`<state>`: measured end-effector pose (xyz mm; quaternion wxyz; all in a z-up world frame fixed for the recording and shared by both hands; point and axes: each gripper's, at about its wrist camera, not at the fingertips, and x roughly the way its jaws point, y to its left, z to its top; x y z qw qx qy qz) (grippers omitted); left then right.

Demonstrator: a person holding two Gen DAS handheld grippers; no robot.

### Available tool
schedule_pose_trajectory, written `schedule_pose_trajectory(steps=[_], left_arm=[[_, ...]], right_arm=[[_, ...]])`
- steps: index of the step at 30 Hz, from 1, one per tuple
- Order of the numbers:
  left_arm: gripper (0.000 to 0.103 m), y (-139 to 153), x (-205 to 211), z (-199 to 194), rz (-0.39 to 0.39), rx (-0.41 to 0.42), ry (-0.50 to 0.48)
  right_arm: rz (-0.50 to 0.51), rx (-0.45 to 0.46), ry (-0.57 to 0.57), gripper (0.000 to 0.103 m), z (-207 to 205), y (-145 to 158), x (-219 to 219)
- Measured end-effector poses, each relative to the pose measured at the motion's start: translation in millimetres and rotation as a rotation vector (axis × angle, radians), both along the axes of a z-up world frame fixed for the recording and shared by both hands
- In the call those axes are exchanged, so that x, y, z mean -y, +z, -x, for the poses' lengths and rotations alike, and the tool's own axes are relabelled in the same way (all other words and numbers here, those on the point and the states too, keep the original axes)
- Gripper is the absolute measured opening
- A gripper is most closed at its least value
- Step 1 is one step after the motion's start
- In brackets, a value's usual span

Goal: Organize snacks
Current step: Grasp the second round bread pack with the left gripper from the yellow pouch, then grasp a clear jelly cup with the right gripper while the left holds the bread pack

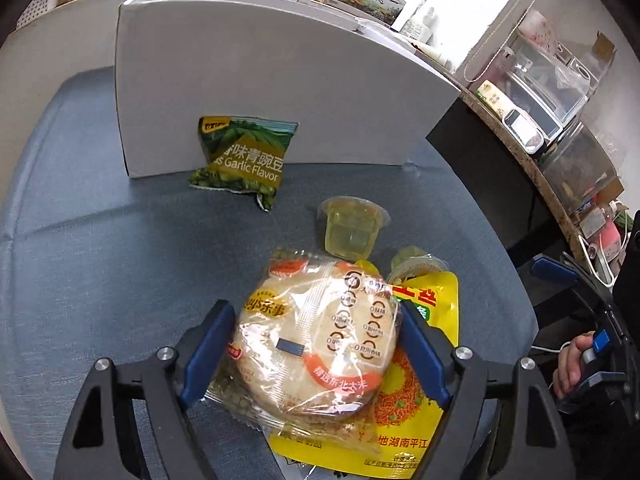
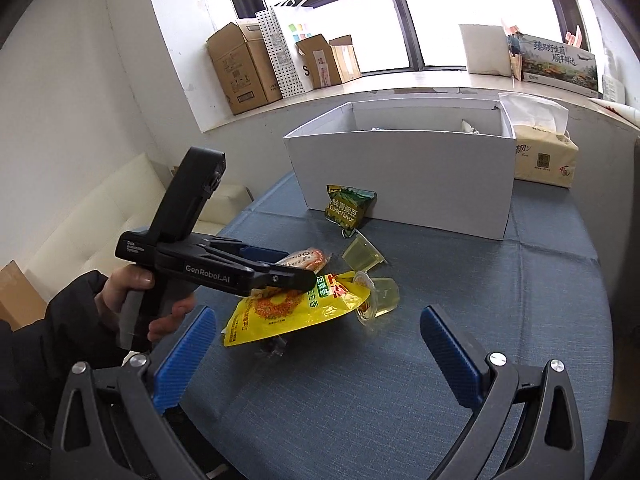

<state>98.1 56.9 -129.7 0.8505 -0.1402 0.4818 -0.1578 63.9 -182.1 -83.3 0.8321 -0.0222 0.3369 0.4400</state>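
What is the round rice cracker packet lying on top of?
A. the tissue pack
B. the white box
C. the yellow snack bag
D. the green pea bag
C: in the left wrist view the rice cracker packet overlaps the yellow snack bag, whose print shows beneath and beside it; the green pea bag leans against the white box farther off.

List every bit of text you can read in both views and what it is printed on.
"Garlic Flavor": green pea bag against the white box.
"GenRobot.AI": side of the left gripper.
"S": cardboard box on the sill.
Chinese print on the rice cracker pack, yellow bag, tissue pack: not transcribed.
Other labels: too small.
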Motion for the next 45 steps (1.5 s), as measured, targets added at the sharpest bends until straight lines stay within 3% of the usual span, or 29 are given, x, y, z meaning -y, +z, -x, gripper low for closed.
schedule_pose_trajectory(steps=[5, 7, 10, 21, 24, 30, 39, 41, 42, 44, 45], left_arm=[[0.081, 0, -5, 1, 0.014, -0.010, 0.030], [0.080, 4, -8, 7, -0.022, -0.006, 0.059], [0.080, 19, -13, 20, -0.034, 0.034, 0.085], [0.080, 79, -16, 78, -0.187, 0.179, 0.175], [0.080, 89, -18, 87, -0.203, 0.188, 0.188], [0.080, 88, -22, 95, -0.192, 0.186, 0.205], [0.080, 79, -20, 94, -0.185, 0.173, 0.209], [0.080, 77, -20, 94, -0.175, 0.170, 0.211], [0.080, 76, -21, 93, -0.171, 0.168, 0.213], [0.080, 74, -21, 92, -0.167, 0.164, 0.211], [0.080, 74, -21, 91, -0.171, 0.162, 0.212]], right_arm=[[0.008, -0.003, 0.002, 0.103, 1, -2, -1], [0.007, -0.003, 0.000, 0.103, 1, -2, -1], [0.008, -0.005, -0.014, 0.103, -1, -3, 0], [0.065, -0.041, -0.071, 0.103, -45, -7, -23], [0.148, -0.065, -0.066, 0.103, -63, -13, -45], [0.225, -0.133, -0.104, 0.103, -94, -31, -81], [0.306, -0.128, -0.208, 0.103, -99, -54, -99], [0.310, -0.125, -0.218, 0.091, -101, -58, -99], [0.328, -0.125, -0.224, 0.078, -103, -61, -103], [0.353, -0.091, -0.241, 0.069, -102, -62, -107], [0.360, -0.071, -0.246, 0.053, -101, -62, -108]])
